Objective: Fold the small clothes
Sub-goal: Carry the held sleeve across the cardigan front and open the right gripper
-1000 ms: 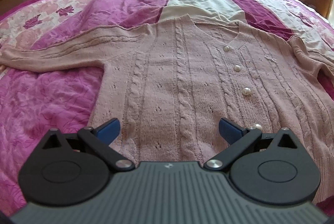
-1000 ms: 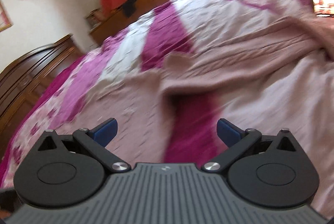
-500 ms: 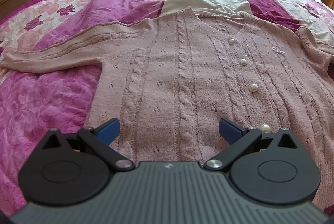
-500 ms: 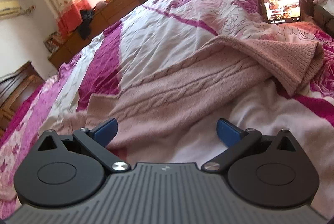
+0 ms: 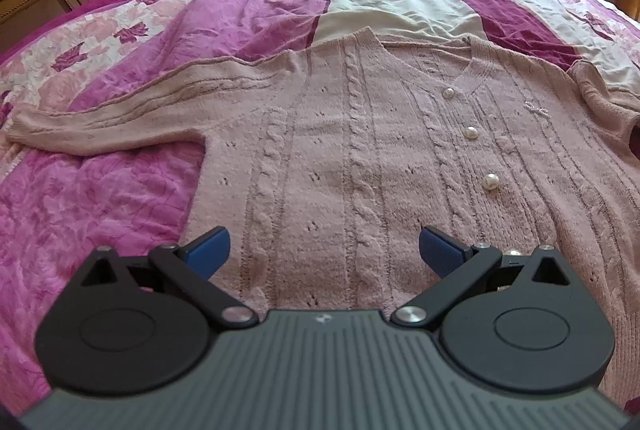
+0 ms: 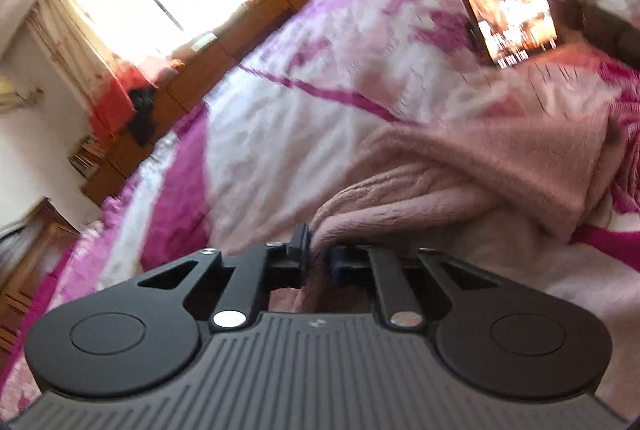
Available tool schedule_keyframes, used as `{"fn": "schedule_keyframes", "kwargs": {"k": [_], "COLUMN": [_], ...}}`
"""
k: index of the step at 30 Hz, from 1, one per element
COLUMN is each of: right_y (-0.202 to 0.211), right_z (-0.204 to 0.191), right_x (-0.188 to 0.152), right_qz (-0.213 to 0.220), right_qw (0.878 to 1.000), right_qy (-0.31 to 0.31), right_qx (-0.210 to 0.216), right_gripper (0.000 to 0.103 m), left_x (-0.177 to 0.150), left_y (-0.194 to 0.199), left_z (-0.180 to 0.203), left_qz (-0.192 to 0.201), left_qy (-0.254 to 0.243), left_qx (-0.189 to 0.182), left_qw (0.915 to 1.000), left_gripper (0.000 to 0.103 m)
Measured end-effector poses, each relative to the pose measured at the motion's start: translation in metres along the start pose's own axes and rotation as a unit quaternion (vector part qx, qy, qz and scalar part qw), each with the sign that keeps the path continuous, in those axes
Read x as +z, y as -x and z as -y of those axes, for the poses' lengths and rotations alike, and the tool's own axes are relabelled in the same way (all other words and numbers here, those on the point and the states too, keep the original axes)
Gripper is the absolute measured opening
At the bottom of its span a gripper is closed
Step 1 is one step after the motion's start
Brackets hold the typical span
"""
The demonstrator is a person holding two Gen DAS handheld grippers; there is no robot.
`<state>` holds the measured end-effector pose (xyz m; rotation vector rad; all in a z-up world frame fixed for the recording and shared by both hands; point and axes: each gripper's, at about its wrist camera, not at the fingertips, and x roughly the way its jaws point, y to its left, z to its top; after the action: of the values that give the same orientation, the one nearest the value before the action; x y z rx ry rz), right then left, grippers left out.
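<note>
— Pink knit: in the left wrist view the cardigan (image 5: 360,149) is lying flat mid-frame on the bedspread (image 5: 100,197). I'm keeping my left gripper (image 5: 324,250) spread, empty, ready for the hem.

— And the right?

— There my right gripper (image 6: 318,260) is pinching the sleeve (image 6: 460,181) at centre, probably for folding it inward.

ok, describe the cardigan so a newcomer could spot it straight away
On the bed, over the pink and magenta quilt, lies the cardigan: dusty-pink cable knit, spread flat, one sleeve stretched sideways. Its row of pearl buttons sets it apart from the bedding.
</note>
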<state>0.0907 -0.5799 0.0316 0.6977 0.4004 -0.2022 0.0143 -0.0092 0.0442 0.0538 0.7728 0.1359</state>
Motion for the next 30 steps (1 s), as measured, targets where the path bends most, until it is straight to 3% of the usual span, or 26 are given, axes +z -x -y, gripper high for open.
{"fn": "schedule_keyframes", "kwargs": {"k": [8,16,22,30], "right_y": [0.037,0.071,0.063,0.035], "right_z": [-0.059,-0.15,-0.223,-0.307], "right_x": [0.006,0.007,-0.015,-0.097], "right_qz": [0.04,0.086,0.054,-0.015], "right_qw": [0.997,0.985,0.978,0.971], "right_qy": [0.027,0.085,0.13,0.157], "right_qx": [0.063,0.126,0.153,0.18], "right_gripper": [0.007,0.007,0.007,0.007], "left_x": [0.001,0.003,0.004,0.018], "left_y": [0.01,0.021,0.028,0.04], "left_z": [-0.014,-0.038,-0.057,-0.091], "left_qz": [0.014,0.033,0.044,0.074], "left_qy": [0.013,0.034,0.043,0.046], "left_qx": [0.001,0.006,0.015,0.037], "left_qw": [0.9998,0.9989,0.998,0.9955], "left_gripper": [0.103,0.103,0.103,0.103]}}
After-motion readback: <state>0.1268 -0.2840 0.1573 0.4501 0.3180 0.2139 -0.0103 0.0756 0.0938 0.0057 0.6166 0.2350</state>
